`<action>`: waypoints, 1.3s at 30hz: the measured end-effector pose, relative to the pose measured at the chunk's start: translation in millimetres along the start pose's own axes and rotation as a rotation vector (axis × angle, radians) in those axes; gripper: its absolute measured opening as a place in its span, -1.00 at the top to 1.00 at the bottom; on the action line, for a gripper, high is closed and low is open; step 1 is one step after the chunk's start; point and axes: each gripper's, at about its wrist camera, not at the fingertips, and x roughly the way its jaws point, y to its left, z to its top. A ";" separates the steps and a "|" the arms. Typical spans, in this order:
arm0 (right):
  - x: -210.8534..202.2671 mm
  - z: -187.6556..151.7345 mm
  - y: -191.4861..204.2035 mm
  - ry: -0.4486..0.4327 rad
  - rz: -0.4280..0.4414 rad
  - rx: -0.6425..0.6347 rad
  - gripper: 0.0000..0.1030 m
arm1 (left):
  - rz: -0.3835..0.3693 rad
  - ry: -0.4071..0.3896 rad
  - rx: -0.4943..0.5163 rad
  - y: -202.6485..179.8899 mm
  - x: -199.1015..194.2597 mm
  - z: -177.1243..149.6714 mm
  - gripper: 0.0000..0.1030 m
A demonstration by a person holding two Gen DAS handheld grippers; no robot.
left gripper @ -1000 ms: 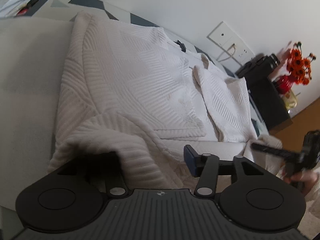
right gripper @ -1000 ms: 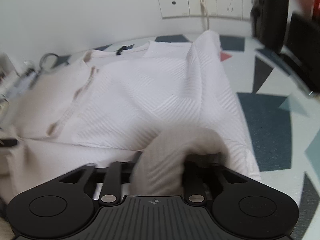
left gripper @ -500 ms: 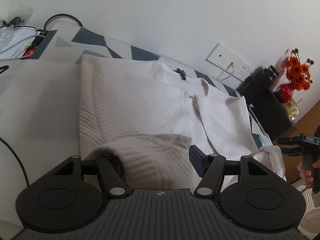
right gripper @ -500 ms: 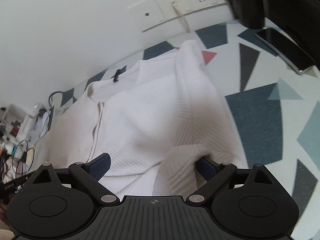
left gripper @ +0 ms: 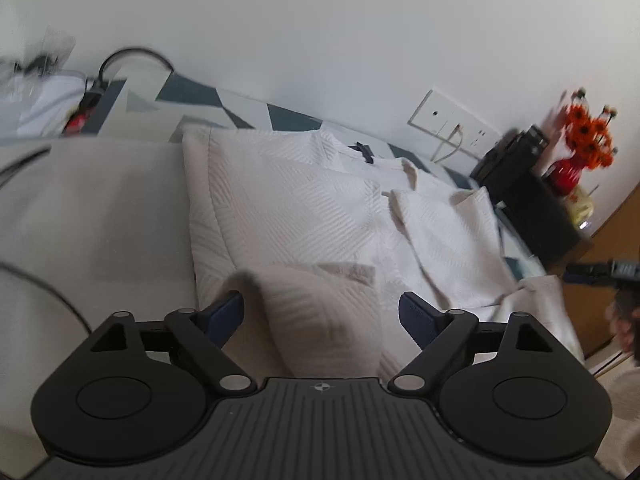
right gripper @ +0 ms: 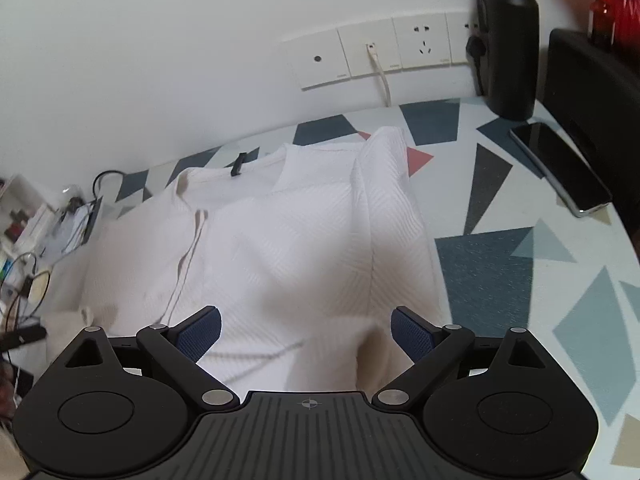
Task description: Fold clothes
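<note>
Jaws of the left gripper point(left gripper: 322, 314) have just been opening, a folded hem of the white garment point(left gripper: 304, 208) lying loose between them; right gripper point(right gripper: 306, 330) likewise gapes above the cloth; beyond, the garment spreads across the patterned table point(right gripper: 520, 264).

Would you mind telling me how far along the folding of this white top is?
Done: the white textured top lies on the patterned table with its hem turned up. In hand: nothing; the left gripper and right gripper have just been opening, pads clear of the cloth. Left: flattening that loose fold and further folds.
</note>
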 end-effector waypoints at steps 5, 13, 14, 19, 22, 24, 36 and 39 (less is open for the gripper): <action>-31.2 -30.9 -19.4 -0.045 0.016 0.022 -0.55 | -0.033 0.038 -0.104 21.0 -4.4 -20.6 -0.68; -26.7 -80.7 -26.6 -0.020 0.049 0.019 -0.18 | -0.120 0.051 -0.134 22.1 -3.5 -32.5 -0.68; -27.8 -85.5 -26.0 -0.020 0.046 0.019 -0.18 | -0.114 0.067 -0.086 14.9 -1.8 -33.7 -0.68; -36.2 -108.6 -22.0 -0.022 0.032 -0.005 -0.24 | -0.022 0.121 0.038 -3.7 16.9 -44.0 -0.68; -39.0 -118.4 -15.7 -0.013 -0.010 -0.082 -0.24 | 0.022 0.104 0.027 -2.4 23.4 -46.0 -0.56; -40.4 -123.8 -11.1 -0.020 -0.039 -0.129 -0.24 | 0.043 0.085 0.022 -2.0 22.9 -45.2 -0.38; -8.6 -147.7 17.2 -0.129 -0.221 -0.472 -0.10 | 0.188 0.060 0.068 -14.6 35.2 -50.3 0.32; 0.1 -144.8 26.9 -0.146 -0.286 -0.562 0.62 | 0.221 0.018 0.123 -23.6 21.3 -44.0 0.87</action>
